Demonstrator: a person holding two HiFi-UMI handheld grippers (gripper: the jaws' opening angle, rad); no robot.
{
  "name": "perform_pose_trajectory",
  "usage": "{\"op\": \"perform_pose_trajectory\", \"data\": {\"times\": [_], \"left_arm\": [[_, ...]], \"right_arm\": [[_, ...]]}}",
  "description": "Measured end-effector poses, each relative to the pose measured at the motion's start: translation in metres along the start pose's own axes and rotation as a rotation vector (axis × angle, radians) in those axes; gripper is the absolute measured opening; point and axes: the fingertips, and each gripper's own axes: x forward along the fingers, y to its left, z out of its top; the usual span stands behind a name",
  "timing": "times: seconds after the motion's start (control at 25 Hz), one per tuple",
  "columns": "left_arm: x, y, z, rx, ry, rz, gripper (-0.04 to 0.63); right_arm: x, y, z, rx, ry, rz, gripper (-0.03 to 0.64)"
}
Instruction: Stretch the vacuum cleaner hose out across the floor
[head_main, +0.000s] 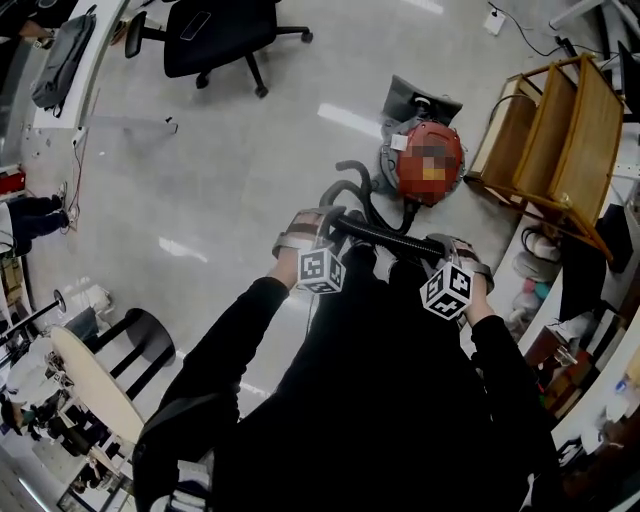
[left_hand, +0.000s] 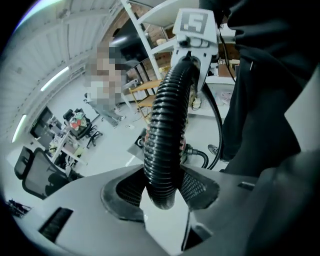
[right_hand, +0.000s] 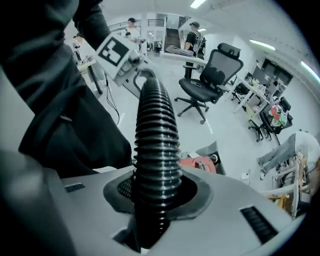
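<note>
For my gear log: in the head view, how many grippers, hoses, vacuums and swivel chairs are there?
Grippers: 2 (left gripper, right gripper)
Hose: 1
Vacuum: 1
Swivel chair: 1
Total: 5

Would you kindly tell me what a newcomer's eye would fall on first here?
The black ribbed hose stands out first, held up at the head view's centre by the left gripper and right gripper, both clamped on it. Just beyond, on the pale floor, sits the red vacuum cleaner, with a wooden rack to its right.
</note>
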Motion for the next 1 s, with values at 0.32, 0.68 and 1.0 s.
{"op": "perform_pose_trajectory", "data": {"times": [0.32,0.68,1.0], "left_arm": [[-0.055,-0.008,0.013,-0.094,0.098,0.123,0.259],[-0.114,-0.159,0.162,-0.467,-0.088,-0.219,0.259],[-0.096,-0.202,0.243,-0.799,-0.258,-0.387,0.348]], "right_arm": [[-0.023,0.035,0.024,0.155,0.089,0.135,0.117],[-0.064,0.041,0.03,0.388,-0.006,0.222,0.117],[-0.077,0.072,0.065,0.578,-0.026,0.34,0.118]]}}
